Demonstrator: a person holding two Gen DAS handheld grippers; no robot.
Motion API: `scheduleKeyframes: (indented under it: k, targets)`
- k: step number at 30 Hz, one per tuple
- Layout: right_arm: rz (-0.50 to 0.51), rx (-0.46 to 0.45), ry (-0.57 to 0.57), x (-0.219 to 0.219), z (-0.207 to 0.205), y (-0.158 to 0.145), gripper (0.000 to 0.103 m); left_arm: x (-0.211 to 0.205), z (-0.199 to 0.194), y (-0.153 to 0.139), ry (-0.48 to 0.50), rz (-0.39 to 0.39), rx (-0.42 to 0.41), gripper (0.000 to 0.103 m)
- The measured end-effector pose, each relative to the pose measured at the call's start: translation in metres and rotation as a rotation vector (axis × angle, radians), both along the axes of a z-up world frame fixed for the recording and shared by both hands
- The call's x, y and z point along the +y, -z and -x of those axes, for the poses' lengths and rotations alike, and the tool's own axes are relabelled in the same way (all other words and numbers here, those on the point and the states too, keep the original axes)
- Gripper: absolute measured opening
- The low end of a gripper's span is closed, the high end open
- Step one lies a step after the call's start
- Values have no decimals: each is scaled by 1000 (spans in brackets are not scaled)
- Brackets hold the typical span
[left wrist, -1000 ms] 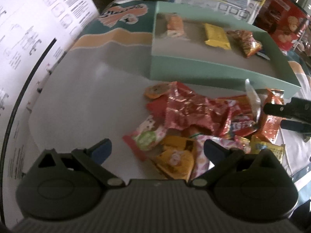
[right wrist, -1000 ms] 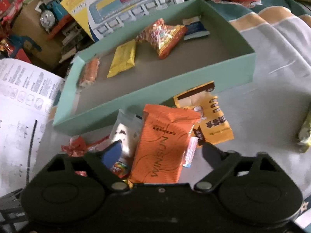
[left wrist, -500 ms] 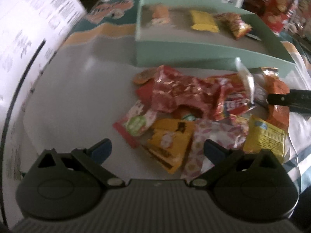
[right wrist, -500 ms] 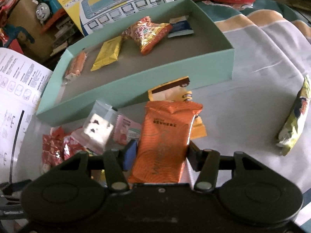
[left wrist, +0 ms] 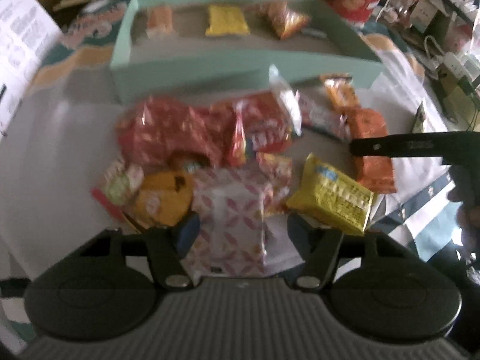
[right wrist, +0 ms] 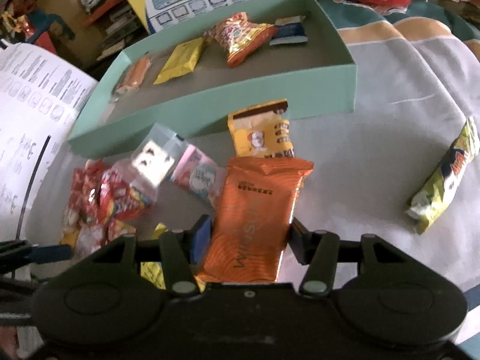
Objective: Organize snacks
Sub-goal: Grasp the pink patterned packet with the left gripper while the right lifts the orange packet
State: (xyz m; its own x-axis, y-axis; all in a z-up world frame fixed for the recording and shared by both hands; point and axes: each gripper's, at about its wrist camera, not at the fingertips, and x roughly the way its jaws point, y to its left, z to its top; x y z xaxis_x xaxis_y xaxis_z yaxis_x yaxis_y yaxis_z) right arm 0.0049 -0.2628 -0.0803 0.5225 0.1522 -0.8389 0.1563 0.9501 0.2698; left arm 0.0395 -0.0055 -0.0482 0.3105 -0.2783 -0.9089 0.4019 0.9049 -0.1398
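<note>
A heap of snack packets lies on the grey cloth in front of a teal box. The box holds an orange stick, a yellow packet, an orange patterned packet and a blue-white one. My left gripper is closing around a white packet with a pink pattern. Its left pad meets the packet's edge and the right pad still shows a gap. My right gripper is shut on an orange packet. In the left wrist view, one of its fingers lies across that orange packet.
Red packets, a yellow packet and an orange-yellow one lie around the grippers. A yellow-green packet lies alone at the right. A white printed sheet borders the left. Toy boxes and clutter stand behind the box.
My left gripper moved across the heap to the pink-patterned packet and its jaws narrowed around it. My right gripper shut on the orange packet and shifted with it.
</note>
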Motion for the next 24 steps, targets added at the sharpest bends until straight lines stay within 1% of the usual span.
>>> scheduleKeyframes:
  k: [2,3,4,6,7,9,10,14,17,20,22,23,24]
  targets:
    - [8,4,-14,-4,5,0,55,1,0,8,-19,-34,8,73]
    - [10,7,-16,-6,7,0,55,4,-2,12,-38,-34,22,81]
    - [12,9,-13,-8,9,-1,55,9,-3,15,-55,-28,31,84]
    - [22,17,6,-13,12,-2,61,14,-8,21,-65,-7,60,81]
    - [21,14,19,-15,14,-3,61,13,-9,21,-65,-7,49,70]
    - [23,11,49,-18,16,-5,65,9,-9,19,-40,5,37,51]
    - [28,9,63,-19,18,-6,66,6,-10,18,-34,24,47,50]
    - [28,22,102,-18,24,-8,67,2,-6,16,-42,10,28,50]
    - [46,26,96,-9,23,-8,68,8,-4,16,-64,14,37,51]
    - [76,43,82,1,14,-4,68,18,-1,15,-73,19,48,56]
    - [112,58,77,8,8,2,69,22,2,15,-73,13,50,63]
    - [131,50,73,12,7,2,69,24,4,15,-73,12,50,64]
    - [152,50,65,15,6,3,67,26,5,15,-74,14,49,64]
